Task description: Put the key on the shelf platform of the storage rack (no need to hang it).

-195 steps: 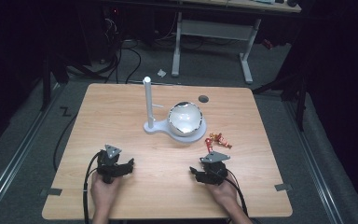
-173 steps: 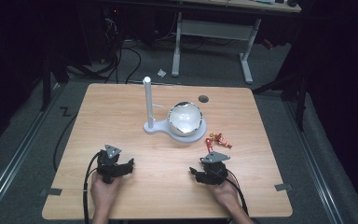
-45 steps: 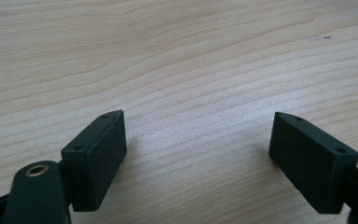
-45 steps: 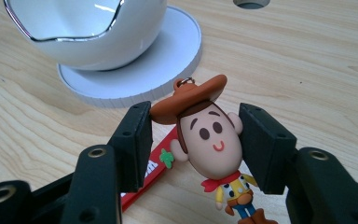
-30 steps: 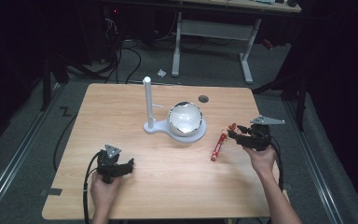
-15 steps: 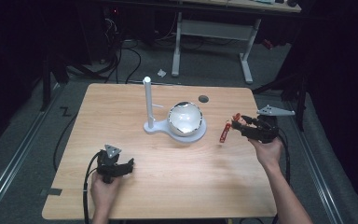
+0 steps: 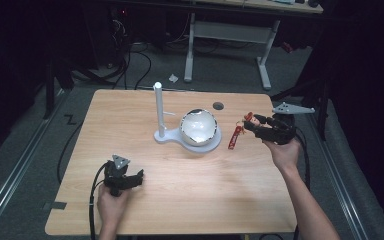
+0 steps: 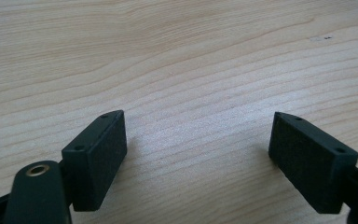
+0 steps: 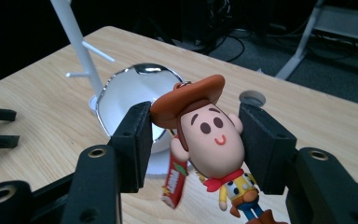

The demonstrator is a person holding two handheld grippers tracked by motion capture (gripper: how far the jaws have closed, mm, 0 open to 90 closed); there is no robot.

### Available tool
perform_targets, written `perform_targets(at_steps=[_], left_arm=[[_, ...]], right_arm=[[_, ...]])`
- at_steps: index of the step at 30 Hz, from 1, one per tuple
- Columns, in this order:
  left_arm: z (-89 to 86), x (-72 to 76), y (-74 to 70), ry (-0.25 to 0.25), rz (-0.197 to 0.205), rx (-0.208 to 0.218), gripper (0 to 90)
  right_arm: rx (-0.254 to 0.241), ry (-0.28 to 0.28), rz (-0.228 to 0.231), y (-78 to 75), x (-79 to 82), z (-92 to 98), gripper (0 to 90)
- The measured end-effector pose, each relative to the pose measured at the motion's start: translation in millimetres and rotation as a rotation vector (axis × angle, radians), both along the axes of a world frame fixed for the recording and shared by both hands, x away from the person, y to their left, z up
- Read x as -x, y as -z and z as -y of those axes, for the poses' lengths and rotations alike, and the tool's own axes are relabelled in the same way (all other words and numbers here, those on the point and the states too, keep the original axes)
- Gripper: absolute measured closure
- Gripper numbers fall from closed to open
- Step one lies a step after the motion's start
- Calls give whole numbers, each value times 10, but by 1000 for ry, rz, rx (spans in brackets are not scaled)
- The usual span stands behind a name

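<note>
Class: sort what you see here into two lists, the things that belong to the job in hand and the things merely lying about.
In the job:
- right gripper, shut on the cowboy-figure keychain with its red tag
- white peg stand, probably where it will hang

Lying about:
- left gripper, open, resting on the wooden table
- shiny round mirror
- scrap of white paper on the floor

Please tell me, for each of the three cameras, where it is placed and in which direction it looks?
High view: above the person's side, looking forward and down on the table; both forearms enter from below.
Left gripper view: on the left gripper, facing bare wood between open jaws.
Right gripper view: on the right gripper, facing the cowboy figure clamped between its jaws.
Shared: high and right gripper views show the white stand and mirror.
</note>
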State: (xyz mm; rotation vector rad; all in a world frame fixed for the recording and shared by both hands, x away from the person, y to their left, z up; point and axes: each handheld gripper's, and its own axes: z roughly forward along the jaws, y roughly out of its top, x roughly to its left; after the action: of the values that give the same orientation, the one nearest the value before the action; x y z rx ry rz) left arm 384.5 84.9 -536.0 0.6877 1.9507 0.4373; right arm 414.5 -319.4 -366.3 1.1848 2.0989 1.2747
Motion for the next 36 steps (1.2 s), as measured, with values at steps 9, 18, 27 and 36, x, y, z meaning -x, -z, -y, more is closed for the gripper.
perform_targets(at_steps=[9, 18, 27, 36], left_arm=[[6, -2, -3, -8, -3, 6, 196], [11, -5, -6, -17, -4, 14, 195], [10, -4, -6, -16, -4, 13, 195], [9, -3, -6, -13, -4, 13, 194]], right_arm=[[-19, -35, 32, -148, -67, -70, 469], [-45, -76, 54, -266, -104, -223, 469], [-60, -98, 59, -338, -138, -334, 469], [-41, -125, 63, -373, -233, -543, 469]])
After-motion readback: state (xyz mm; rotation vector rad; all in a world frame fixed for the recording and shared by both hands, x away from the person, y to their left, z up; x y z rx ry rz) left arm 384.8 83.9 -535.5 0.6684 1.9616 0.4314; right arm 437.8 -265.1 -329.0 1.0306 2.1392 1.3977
